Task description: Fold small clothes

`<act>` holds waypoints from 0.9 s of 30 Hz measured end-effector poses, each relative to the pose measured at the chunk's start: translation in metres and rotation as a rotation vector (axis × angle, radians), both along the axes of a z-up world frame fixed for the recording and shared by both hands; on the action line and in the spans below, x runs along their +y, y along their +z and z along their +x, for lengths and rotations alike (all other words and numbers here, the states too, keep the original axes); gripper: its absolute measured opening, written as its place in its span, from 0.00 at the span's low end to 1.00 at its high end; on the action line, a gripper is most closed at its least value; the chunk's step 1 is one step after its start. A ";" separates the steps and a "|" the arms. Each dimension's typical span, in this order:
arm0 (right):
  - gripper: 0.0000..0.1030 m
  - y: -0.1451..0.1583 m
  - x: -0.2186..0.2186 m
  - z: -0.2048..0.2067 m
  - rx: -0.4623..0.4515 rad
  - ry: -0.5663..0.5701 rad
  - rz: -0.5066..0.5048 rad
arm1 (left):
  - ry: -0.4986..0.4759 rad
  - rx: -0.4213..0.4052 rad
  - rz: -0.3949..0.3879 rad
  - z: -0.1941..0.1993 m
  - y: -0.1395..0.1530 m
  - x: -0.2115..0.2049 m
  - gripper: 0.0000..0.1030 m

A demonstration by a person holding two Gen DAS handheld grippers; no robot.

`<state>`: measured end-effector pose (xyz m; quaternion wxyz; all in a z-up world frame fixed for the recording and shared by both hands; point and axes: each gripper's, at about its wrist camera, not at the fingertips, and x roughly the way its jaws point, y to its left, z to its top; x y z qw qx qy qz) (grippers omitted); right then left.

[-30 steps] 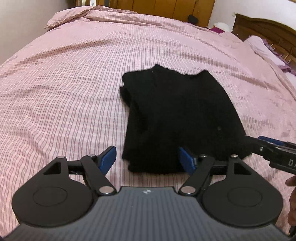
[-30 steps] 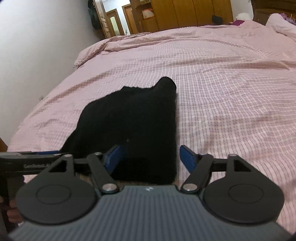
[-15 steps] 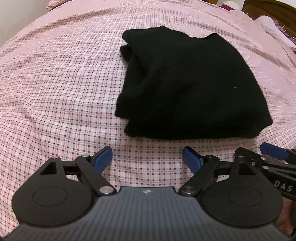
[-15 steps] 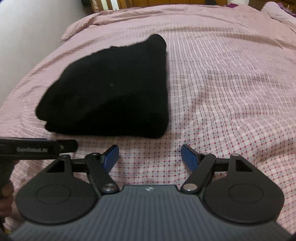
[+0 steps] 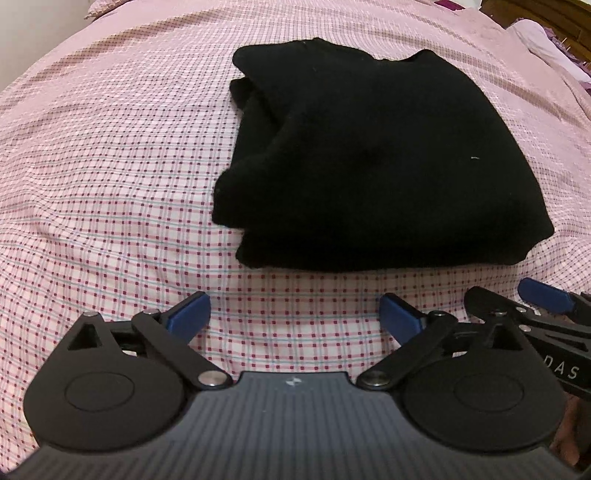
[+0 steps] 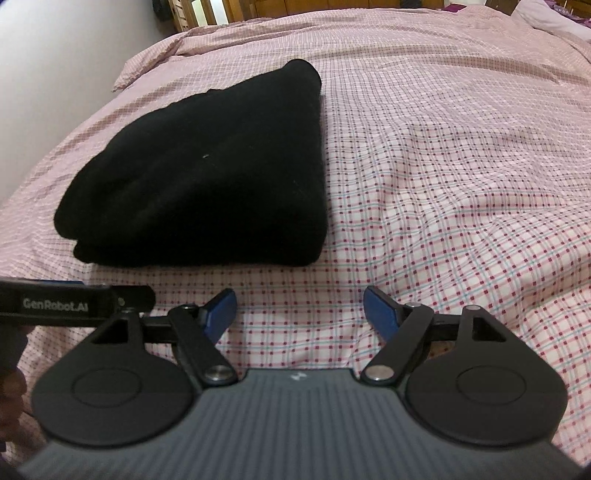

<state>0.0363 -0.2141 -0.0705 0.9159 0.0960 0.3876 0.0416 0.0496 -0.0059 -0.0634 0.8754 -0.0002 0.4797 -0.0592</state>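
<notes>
A black garment (image 5: 376,158) lies folded in a thick rectangle on the pink checked bedspread (image 5: 110,166). It also shows in the right wrist view (image 6: 207,177), left of centre. My left gripper (image 5: 294,314) is open and empty, just short of the garment's near edge. My right gripper (image 6: 300,310) is open and empty, in front of the garment's near right corner. Each gripper's side shows at the edge of the other's view.
The bedspread (image 6: 461,166) stretches wide to the right of the garment. A wooden headboard (image 5: 546,14) and pillow (image 5: 543,40) are at the far right. Wooden wardrobes (image 6: 332,5) and a white wall (image 6: 55,48) stand beyond the bed.
Both grippers have drawn back from the garment's near edge and dropped low toward the bedspread. The garment stays folded and now lies apart from both.
</notes>
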 end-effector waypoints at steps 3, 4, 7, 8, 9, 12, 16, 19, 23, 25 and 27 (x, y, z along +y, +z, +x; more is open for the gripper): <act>0.77 0.000 0.000 0.000 -0.002 -0.001 0.004 | -0.005 -0.002 0.005 0.001 0.000 -0.002 0.99; 0.77 0.000 0.000 0.000 -0.003 -0.001 0.005 | -0.006 -0.002 0.006 0.001 -0.001 -0.002 0.99; 0.77 0.000 0.000 -0.001 -0.004 -0.003 0.009 | -0.006 -0.004 0.007 0.001 -0.001 -0.003 0.99; 0.77 0.000 -0.001 -0.001 -0.004 -0.003 0.011 | -0.006 -0.005 0.008 0.001 -0.002 -0.004 0.99; 0.77 0.000 -0.001 -0.001 -0.004 -0.003 0.012 | -0.006 -0.006 0.009 0.001 -0.002 -0.005 0.99; 0.77 0.000 -0.001 -0.001 -0.004 -0.003 0.012 | -0.007 -0.008 0.011 0.001 -0.003 -0.007 0.99; 0.77 0.000 -0.001 -0.001 -0.004 -0.003 0.012 | -0.007 -0.009 0.012 0.000 -0.004 -0.008 0.99; 0.77 0.000 -0.001 -0.001 -0.005 -0.003 0.012 | -0.009 -0.011 0.015 -0.004 -0.004 -0.008 0.99; 0.77 0.000 -0.001 -0.002 -0.005 -0.003 0.013 | -0.009 -0.011 0.017 -0.006 -0.004 -0.011 0.99; 0.78 0.000 -0.001 -0.002 -0.005 -0.003 0.012 | -0.009 -0.011 0.016 -0.006 -0.004 -0.011 0.99; 0.78 0.000 -0.001 -0.002 -0.005 -0.004 0.013 | -0.009 -0.012 0.015 -0.007 -0.003 -0.012 0.99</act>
